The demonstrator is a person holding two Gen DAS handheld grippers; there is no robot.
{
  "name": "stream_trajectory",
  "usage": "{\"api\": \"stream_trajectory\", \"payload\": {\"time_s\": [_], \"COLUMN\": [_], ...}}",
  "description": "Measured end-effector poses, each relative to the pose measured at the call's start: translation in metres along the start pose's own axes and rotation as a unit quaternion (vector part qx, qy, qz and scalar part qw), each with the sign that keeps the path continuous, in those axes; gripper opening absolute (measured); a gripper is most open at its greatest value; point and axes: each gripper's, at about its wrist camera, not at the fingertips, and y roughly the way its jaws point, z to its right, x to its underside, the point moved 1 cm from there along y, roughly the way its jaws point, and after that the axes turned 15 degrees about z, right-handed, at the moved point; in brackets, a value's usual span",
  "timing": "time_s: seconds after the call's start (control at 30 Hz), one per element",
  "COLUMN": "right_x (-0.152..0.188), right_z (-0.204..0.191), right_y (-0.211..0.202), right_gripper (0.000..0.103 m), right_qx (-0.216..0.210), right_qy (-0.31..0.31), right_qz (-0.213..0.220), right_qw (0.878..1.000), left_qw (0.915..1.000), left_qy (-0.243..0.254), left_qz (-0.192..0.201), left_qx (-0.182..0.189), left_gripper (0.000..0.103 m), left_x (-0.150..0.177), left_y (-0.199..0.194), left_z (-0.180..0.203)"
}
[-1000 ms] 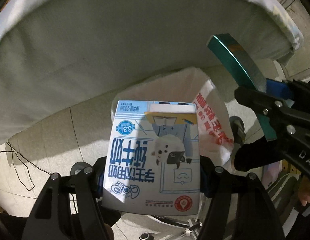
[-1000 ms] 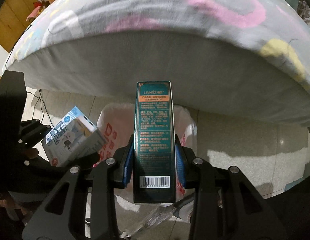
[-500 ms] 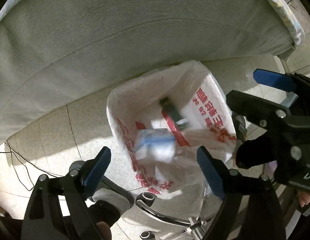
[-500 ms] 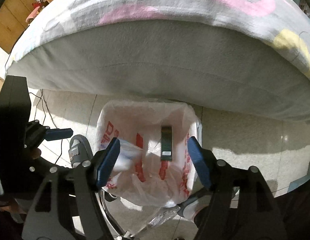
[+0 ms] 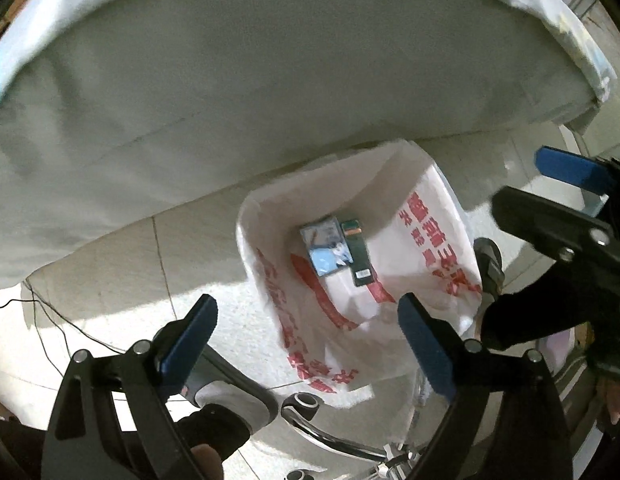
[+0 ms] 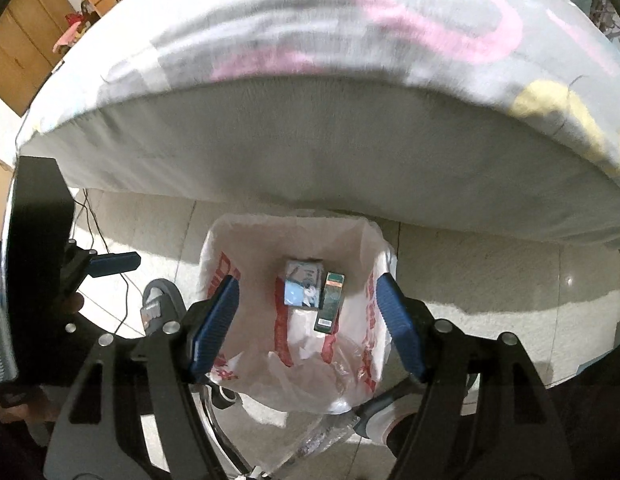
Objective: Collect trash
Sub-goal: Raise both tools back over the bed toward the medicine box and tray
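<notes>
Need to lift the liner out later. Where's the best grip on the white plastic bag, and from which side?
Grip the white plastic bag at its upper rim, coming straight down from above. The mouth stands open and upright, leaving a free edge, away from the milk carton and green box lying at the bottom.

open left claw (image 5: 305,340), two cartons (image 5: 326,252) in bag (image 5: 438,240)

The thin white plastic bag with red print (image 6: 362,344) looked crinkled and slightly glossy, and inside it lay a light blue printed paperboard milk carton (image 6: 303,289) beside a dark green glossy cardboard box (image 6: 330,302). Beyond it the grey mattress side (image 5: 229,92) was matt woven cloth under a soft pastel-patterned sheet (image 6: 350,28). The pale stone-look floor tiles (image 6: 490,280) shone smooth, and the chair base (image 5: 330,440) was polished metal.
</notes>
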Motion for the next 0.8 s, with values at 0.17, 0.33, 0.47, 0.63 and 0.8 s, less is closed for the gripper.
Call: {"api": "stream_trajectory", "payload": {"time_s": [0.17, 0.33, 0.47, 0.63, 0.8], "right_x": [-0.001, -0.004, -0.006, -0.012, -0.022], "right_z": [0.002, 0.002, 0.001, 0.001, -0.001], "right_y": [-0.016, -0.032, -0.047, -0.077, -0.105], "right_gripper": [0.071, 0.071, 0.071, 0.072, 0.074], "right_qx": [0.003, 0.007, 0.007, 0.011, 0.012], "right_qy": [0.004, 0.012, 0.018, 0.024, 0.021], "right_qz": [0.014, 0.019, 0.039, 0.066, 0.093], "right_qw": [1.000, 1.000, 0.999, 0.997, 0.995], "left_qw": [0.9996, 0.9988, 0.9975, 0.9946, 0.9897], "left_qy": [-0.001, -0.005, -0.011, -0.021, -0.030], "left_qz": [0.025, 0.046, 0.066, 0.097, 0.135], "left_qx": [-0.011, -0.017, -0.023, -0.030, -0.038], "left_gripper": [0.089, 0.089, 0.089, 0.089, 0.089], "left_x": [-0.004, -0.007, -0.012, -0.019, -0.031], "left_y": [-0.014, -0.028, -0.041, -0.060, -0.085], "left_z": [-0.001, -0.003, -0.006, -0.008, -0.012]}}
